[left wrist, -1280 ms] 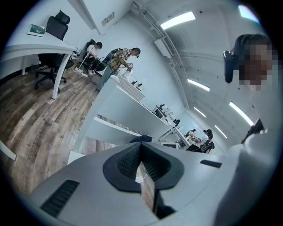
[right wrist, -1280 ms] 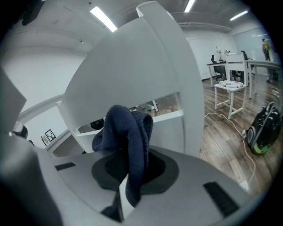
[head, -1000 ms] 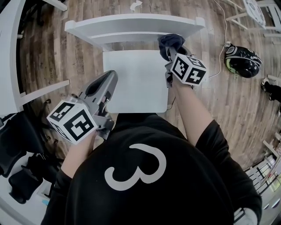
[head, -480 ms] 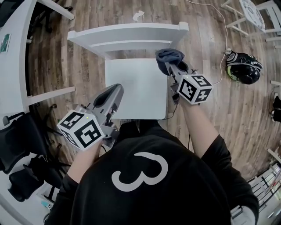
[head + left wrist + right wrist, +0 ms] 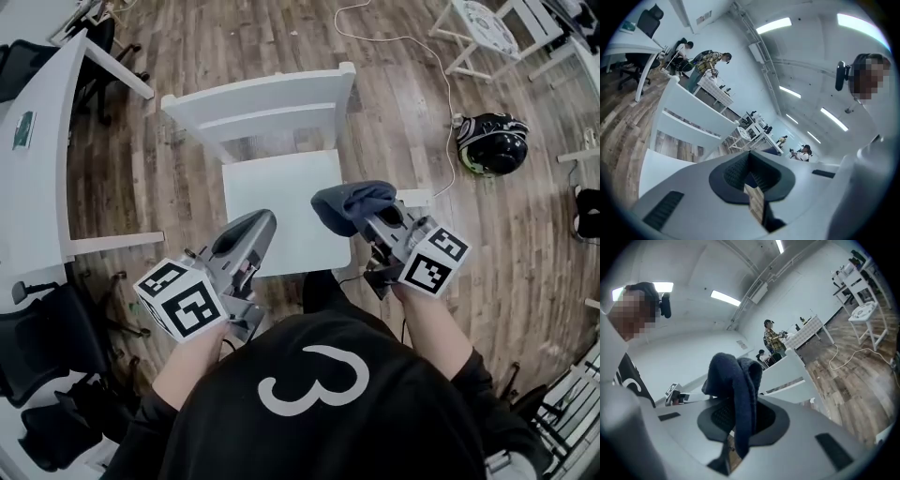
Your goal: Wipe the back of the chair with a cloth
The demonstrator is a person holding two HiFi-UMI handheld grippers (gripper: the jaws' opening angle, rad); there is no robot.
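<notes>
Looking at the head view first, the right gripper [image 5: 361, 214] is clamped on a bunched dark blue cloth [image 5: 349, 200], hovering over the front right corner of the white chair's seat [image 5: 281, 202], well apart from the chair back [image 5: 258, 94]. So the wipe itself isn't on right now, it's more of a carry or reposition step. The back's top rail runs side to side across the picture, right end tipped slightly up, and its front faces the person across the seat. The left gripper [image 5: 251, 225] sits over the seat's front left edge, snout pointing at the back. In the left gripper view, its pads [image 5: 736, 173] are pressed together with nothing caught between them, and the back's rails [image 5: 693, 115] stretch off ahead to the left. In the right gripper view, the cloth [image 5: 738, 380] is pinched between the jaws, its wad humped up above them and a tail hanging down through the gap, so there its long axis runs roughly up and down. Best guess for the next move: reach forward over the seat, press the wad against the rail, then sweep along its length.
</notes>
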